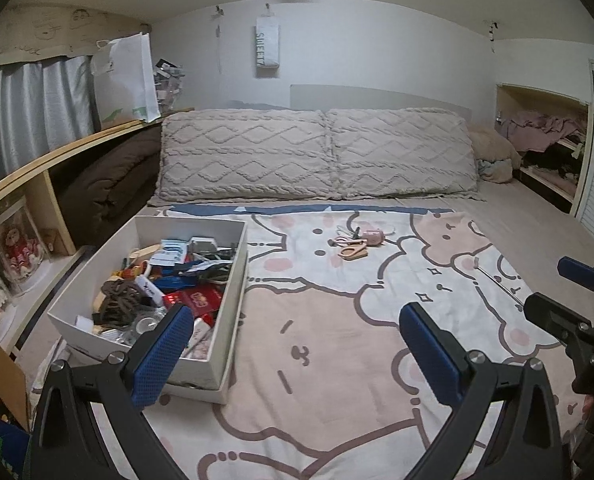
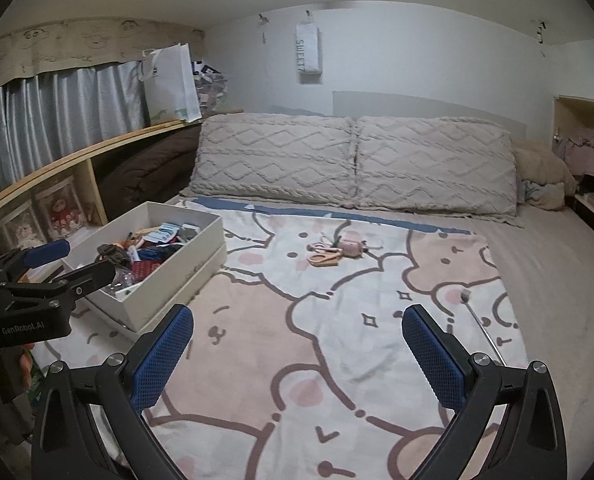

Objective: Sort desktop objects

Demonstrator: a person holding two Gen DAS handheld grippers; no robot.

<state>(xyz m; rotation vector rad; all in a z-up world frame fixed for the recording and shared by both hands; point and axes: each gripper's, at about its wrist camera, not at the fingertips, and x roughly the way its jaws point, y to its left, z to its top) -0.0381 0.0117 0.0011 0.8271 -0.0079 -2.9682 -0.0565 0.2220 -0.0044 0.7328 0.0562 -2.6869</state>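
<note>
the bed (image 1: 537, 208) runs off both frames, its cartoon-bear printed blanket (image 1: 337, 320) cut at the bottom edge. two beige cable-knit pillows (image 1: 317, 152) lean at the headboard; what lies behind them is hidden. the white cardboard box (image 1: 225, 280) sits on the blanket's left part, packed with jumbled desktop items too tangled to tell apart, though a brown coil and red card show. a white paper bag on the wall (image 1: 267, 46) reads "sweet7". the left tongs (image 1: 297, 354) hang spread wide with nothing between the blue pads, the left pad overlapping the box's near corner in the left wrist view. the right tongs (image 2: 297, 354) are likewise spread and bare over the blanket. only the right wrist view shows "genrobot.ai" printed on the other gripper's body and fingers of a hand (image 2: 25, 364) beside it. a small pink and wooden cluster of objects (image 1: 355, 242) lies mid-blanket, well apart from the box; its pieces are hard to make out. a thin metal rod (image 2: 481, 324) lies right of centre.
</note>
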